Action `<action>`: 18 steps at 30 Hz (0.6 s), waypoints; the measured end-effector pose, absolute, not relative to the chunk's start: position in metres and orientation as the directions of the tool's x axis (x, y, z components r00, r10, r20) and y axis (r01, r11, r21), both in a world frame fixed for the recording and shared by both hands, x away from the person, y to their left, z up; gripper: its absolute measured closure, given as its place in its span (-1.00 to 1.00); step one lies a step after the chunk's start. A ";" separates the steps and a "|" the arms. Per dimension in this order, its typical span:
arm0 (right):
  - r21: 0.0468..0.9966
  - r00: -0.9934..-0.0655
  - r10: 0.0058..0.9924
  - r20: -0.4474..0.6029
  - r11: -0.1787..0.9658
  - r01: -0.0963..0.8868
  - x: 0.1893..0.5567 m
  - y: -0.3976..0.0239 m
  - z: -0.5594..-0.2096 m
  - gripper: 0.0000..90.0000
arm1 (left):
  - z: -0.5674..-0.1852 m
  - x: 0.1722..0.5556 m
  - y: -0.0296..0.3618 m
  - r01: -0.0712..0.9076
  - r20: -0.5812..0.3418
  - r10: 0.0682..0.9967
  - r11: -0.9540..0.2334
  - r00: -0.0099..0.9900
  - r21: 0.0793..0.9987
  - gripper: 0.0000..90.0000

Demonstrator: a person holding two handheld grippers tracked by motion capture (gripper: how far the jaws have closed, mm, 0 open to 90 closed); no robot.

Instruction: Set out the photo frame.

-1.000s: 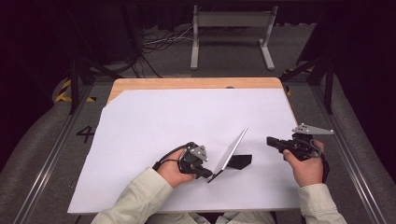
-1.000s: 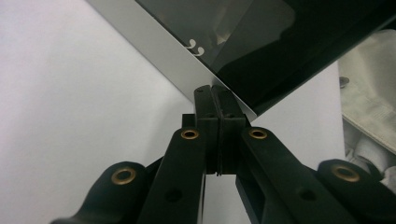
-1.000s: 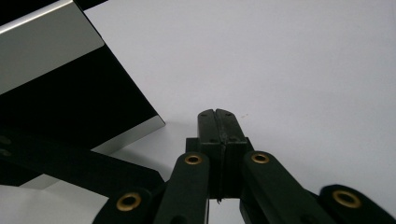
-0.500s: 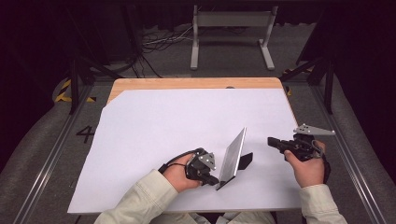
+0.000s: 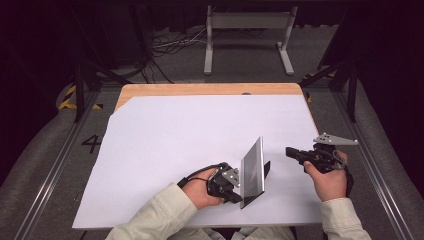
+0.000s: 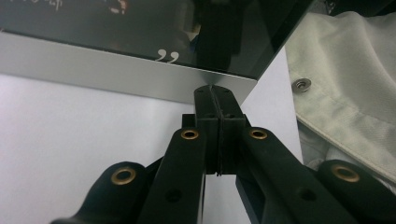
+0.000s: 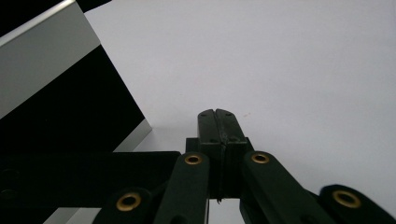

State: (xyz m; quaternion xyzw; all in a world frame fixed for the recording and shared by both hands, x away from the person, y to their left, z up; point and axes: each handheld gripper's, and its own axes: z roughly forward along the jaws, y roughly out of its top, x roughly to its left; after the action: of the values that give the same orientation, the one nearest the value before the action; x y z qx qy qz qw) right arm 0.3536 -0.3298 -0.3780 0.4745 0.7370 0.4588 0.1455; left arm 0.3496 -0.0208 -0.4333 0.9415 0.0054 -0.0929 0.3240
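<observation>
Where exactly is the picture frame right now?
In the high view, the picture frame stands on the white sheet near its front edge, beside the left hand-held gripper.

In the high view the upright panel (image 5: 253,172) hides the left gripper (image 5: 239,196) tips near the surface's (image 5: 165,145) front edge, and its stand (image 5: 267,169) behind is mostly covered. In the left gripper view the panel's top is cut off; its white print is too cropped to read.

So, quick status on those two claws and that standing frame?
Left gripper shut, tips against photo frame. Right gripper shut, apart from it. Frame upright on white sheet.
</observation>
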 end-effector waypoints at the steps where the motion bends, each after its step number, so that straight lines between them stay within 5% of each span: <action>1: 0.814 -0.505 0.834 0.221 0.127 0.567 0.353 -0.330 -0.378 1.00 | -0.433 0.349 -0.022 0.066 -0.176 -0.054 -0.790 0.983 0.609 1.00; 18: 0.817 -0.474 0.852 0.222 0.103 0.568 0.342 -0.343 -0.377 1.00 | -0.437 0.344 -0.049 0.012 -0.152 -0.113 -0.764 0.982 0.645 1.00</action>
State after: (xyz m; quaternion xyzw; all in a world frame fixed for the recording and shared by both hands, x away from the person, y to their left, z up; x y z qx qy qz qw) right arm 0.3419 -0.3432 -0.3772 0.4888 0.7262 0.4578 0.1551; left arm 0.3442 -0.0490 -0.4371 0.9347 -0.0269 -0.0914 0.3425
